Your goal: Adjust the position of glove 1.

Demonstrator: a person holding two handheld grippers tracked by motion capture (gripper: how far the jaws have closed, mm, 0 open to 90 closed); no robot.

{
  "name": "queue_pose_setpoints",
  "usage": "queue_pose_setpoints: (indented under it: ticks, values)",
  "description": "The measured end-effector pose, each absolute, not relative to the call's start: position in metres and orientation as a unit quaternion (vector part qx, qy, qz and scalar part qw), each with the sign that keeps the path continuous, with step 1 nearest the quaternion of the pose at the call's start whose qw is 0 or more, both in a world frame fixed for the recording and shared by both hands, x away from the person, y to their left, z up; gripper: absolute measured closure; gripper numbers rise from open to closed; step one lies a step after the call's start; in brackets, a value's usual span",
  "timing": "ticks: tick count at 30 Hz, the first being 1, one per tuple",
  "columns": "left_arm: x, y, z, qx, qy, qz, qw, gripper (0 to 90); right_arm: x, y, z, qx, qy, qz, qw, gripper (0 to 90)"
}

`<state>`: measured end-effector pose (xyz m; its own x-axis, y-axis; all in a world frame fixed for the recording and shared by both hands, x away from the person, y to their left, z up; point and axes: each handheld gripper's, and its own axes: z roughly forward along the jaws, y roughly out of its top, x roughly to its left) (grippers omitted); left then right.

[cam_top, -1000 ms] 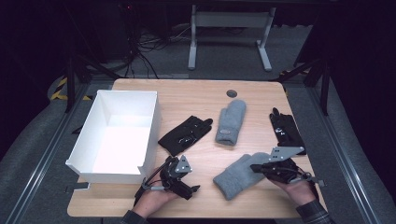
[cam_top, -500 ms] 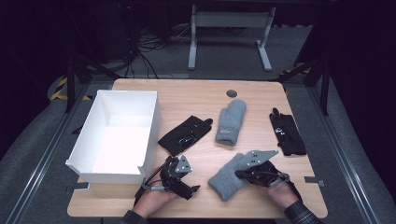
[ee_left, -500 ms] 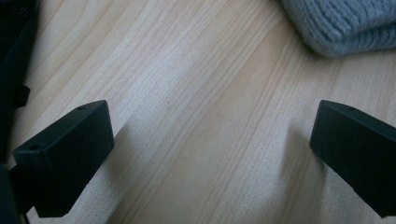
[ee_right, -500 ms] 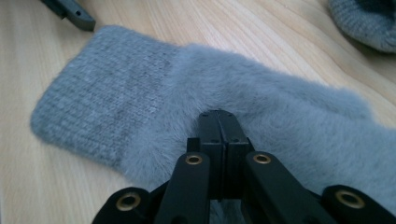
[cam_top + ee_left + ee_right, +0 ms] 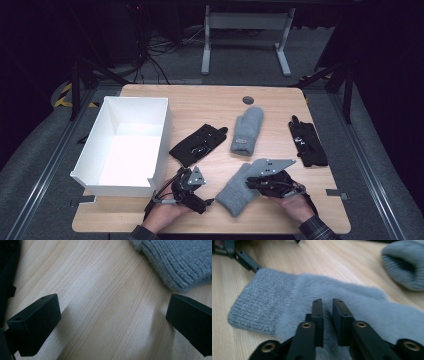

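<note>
Right gripper: low centre of the right gripper view, resting on the near grey mitten; jaws parted by a narrow gap, just been opening; a ridge of fleece between the pads, whether pressed cannot be told.
Right hand: lower right of the high view, behind the gripper's grey plate.
Near grey mitten: lower centre of the high view, lying slantwise on the table; ribbed cuff toward the lower left, fleecy body under the right gripper.
Left gripper: lower centre-left of the high view, just beside the mitten cuff; jaws wide apart over bare wood, nothing between them.
Second grey mitten: centre of the high view, flat, well apart from both grippers; small label near its cuff, writing too small to read.
Black glove: centre-left, beside the white box.
Second black glove: right of centre, near the table's right edge; markings unreadable.
</note>
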<state>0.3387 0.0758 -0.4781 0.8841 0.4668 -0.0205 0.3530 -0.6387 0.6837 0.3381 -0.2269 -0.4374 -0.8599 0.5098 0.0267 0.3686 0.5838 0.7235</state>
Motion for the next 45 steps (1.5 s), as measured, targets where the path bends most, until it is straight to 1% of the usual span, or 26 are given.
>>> queue_pose_setpoints:
  ticks: [1, 2, 3, 4, 5, 7, 10, 11, 13, 16, 17, 19, 22, 25, 31, 32, 33, 37, 40, 41, 43, 44, 45]
  values:
    - [0.339, 0.075, -0.477, 0.903, 0.233, 0.076, 0.353, 0.4, 0.339, -0.231, -0.436, 0.253, 0.881, 0.388, 0.095, 70.1]
    - [0.339, 0.073, -0.475, 0.905, 0.239, 0.070, 0.346, 0.4, 0.339, -0.241, -0.434, 0.264, 0.875, 0.393, 0.102, 63.0]
    - [0.339, 0.073, -0.475, 0.905, 0.239, 0.070, 0.346, 0.5, 0.339, -0.241, -0.434, 0.264, 0.875, 0.393, 0.102, 63.0]
    - [0.339, 0.073, -0.473, 0.904, 0.244, 0.066, 0.344, 0.5, 0.339, -0.244, -0.434, 0.268, 0.872, 0.396, 0.104, 60.0]
    - [0.340, 0.073, -0.472, 0.904, 0.246, 0.063, 0.343, 0.5, 0.338, -0.250, -0.433, 0.273, 0.869, 0.398, 0.110, 54.7]
    - [0.340, 0.073, -0.470, 0.903, 0.251, 0.065, 0.341, 0.7, 0.337, -0.260, -0.433, 0.284, 0.863, 0.399, 0.124, 47.1]
    - [0.343, 0.076, -0.464, 0.898, 0.260, 0.064, 0.349, 2.2, 0.335, -0.276, -0.433, 0.301, 0.855, 0.400, 0.138, 39.6]
    - [0.343, 0.076, -0.464, 0.898, 0.260, 0.064, 0.349, 3.3, 0.335, -0.276, -0.433, 0.301, 0.855, 0.400, 0.138, 39.6]
    - [0.346, 0.076, -0.459, 0.892, 0.267, 0.068, 0.359, 4.2, 0.334, -0.290, -0.436, 0.316, 0.850, 0.396, 0.145, 32.2]
    - [0.352, 0.073, -0.452, 0.887, 0.274, 0.065, 0.367, 7.7, 0.332, -0.302, -0.445, 0.334, 0.848, 0.385, 0.141, 23.8]
    - [0.352, 0.073, -0.452, 0.887, 0.274, 0.065, 0.367, 8.8, 0.332, -0.302, -0.445, 0.334, 0.848, 0.385, 0.141, 23.8]
    - [0.356, 0.071, -0.450, 0.884, 0.277, 0.064, 0.372, 9.5, 0.332, -0.305, -0.449, 0.337, 0.849, 0.381, 0.139, 19.8]
    - [0.362, 0.067, -0.445, 0.880, 0.282, 0.062, 0.376, 10.7, 0.332, -0.309, -0.454, 0.342, 0.849, 0.378, 0.139, 17.6]
    - [0.373, 0.060, -0.437, 0.876, 0.285, 0.063, 0.383, 13.6, 0.333, -0.310, -0.458, 0.347, 0.849, 0.370, 0.149, 17.6]
    - [0.389, 0.053, -0.428, 0.874, 0.284, 0.069, 0.388, 15.9, 0.333, -0.309, -0.461, 0.341, 0.853, 0.366, 0.151, 17.6]
    - [0.391, 0.052, -0.427, 0.873, 0.284, 0.070, 0.390, 20.4, 0.333, -0.308, -0.462, 0.340, 0.854, 0.362, 0.153, 17.6]
    - [0.393, 0.051, -0.426, 0.871, 0.285, 0.069, 0.394, 20.4, 0.333, -0.308, -0.462, 0.340, 0.854, 0.362, 0.153, 17.6]
    - [0.405, 0.043, -0.420, 0.865, 0.289, 0.084, 0.401, 34.0, 0.333, -0.307, -0.464, 0.340, 0.856, 0.357, 0.154, 17.4]
    - [0.414, 0.034, -0.420, 0.866, 0.291, 0.092, 0.396, 43.0, 0.333, -0.306, -0.467, 0.338, 0.859, 0.351, 0.159, 16.9]
    - [0.418, 0.030, -0.420, 0.866, 0.291, 0.092, 0.396, 43.0, 0.333, -0.306, -0.467, 0.339, 0.858, 0.352, 0.158, 16.7]
    - [0.425, 0.023, -0.422, 0.870, 0.289, 0.092, 0.388, 45.9, 0.333, -0.306, -0.467, 0.342, 0.856, 0.353, 0.157, 15.8]
    - [0.430, 0.017, -0.425, 0.872, 0.286, 0.096, 0.385, 49.5, 0.333, -0.307, -0.468, 0.341, 0.855, 0.357, 0.158, 15.0]
    - [0.430, 0.017, -0.425, 0.872, 0.286, 0.096, 0.385, 50.7, 0.333, -0.307, -0.468, 0.341, 0.855, 0.357, 0.158, 15.0]
